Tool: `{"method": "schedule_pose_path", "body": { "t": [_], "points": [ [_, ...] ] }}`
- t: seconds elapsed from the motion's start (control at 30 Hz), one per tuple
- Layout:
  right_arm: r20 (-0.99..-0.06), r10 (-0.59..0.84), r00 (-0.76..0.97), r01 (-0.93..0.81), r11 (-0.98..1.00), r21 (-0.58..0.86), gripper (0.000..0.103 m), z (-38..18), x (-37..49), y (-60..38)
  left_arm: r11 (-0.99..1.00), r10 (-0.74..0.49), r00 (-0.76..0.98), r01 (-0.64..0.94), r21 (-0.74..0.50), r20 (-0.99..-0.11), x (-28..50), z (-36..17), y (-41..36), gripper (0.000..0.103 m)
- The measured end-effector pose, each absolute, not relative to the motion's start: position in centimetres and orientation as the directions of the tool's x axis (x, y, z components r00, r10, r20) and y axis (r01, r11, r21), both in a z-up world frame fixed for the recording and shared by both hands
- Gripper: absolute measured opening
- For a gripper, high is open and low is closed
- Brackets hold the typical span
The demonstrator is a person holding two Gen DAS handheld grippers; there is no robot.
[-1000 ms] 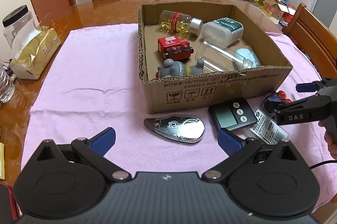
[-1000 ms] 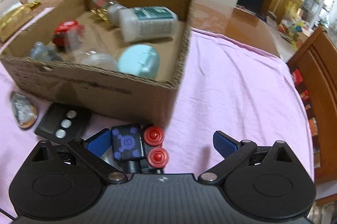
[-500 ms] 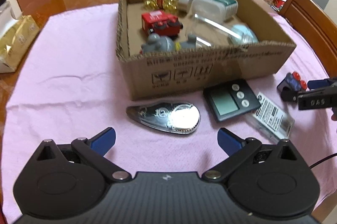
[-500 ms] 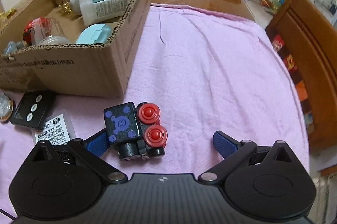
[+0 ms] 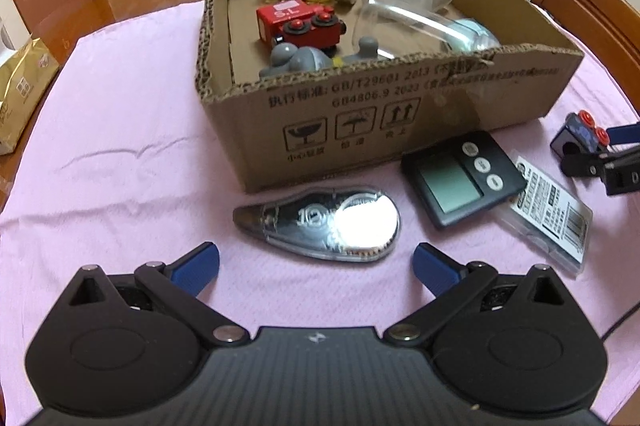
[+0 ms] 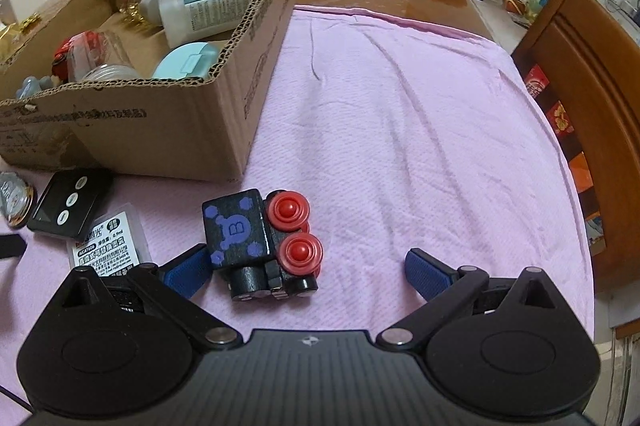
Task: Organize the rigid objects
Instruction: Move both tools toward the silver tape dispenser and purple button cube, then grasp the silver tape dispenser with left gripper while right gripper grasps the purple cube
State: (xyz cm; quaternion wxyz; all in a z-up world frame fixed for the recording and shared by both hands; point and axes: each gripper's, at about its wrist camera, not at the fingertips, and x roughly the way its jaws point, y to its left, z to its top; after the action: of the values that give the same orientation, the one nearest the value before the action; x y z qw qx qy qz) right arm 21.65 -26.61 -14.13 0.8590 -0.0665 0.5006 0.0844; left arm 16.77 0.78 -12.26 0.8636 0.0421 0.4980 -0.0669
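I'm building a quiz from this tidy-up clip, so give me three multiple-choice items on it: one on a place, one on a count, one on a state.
1. Where does the black toy train lie?
A. inside the cardboard box
B. on the pink cloth, between the right gripper's fingers
C. on a chair

2. How many round buttons does the black timer show?
A. one
B. three
C. five

3. How does the left gripper stand?
A. open, holding nothing
B. shut on the tape dispenser
C. shut on the timer

Answers:
1 B, it rests on the cloth outside the cardboard box.
2 B, three buttons sit in a row.
3 A, its fingers are spread; the tape dispenser lies just ahead.
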Motion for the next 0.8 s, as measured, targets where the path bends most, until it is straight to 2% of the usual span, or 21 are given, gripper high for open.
{"method": "schedule_pose_path", "body": {
  "t": [0.5,0.6,0.8],
  "points": [
    [-0.862,0.1,0.496,-0.246,0.969,-0.029,0.103,-14.2,21.4,-26.8,0.982,-0.095,0.532,0.19,0.01,-0.841,18.6,-12.5,0.7,0.102],
    [-0.862,0.103,0.497,-0.251,0.968,-0.029,0.103,-14.2,21.4,-26.8,0.984,-0.091,0.529,0.18,0.007,-0.843,18.7,-12.4,0.4,0.098],
    [-0.864,0.117,0.49,-0.284,0.958,-0.031,0.103,-14.1,21.6,-26.5,0.987,-0.077,0.524,0.158,0.007,-0.848,18.7,-12.2,0.0,0.095]
  ]
}}
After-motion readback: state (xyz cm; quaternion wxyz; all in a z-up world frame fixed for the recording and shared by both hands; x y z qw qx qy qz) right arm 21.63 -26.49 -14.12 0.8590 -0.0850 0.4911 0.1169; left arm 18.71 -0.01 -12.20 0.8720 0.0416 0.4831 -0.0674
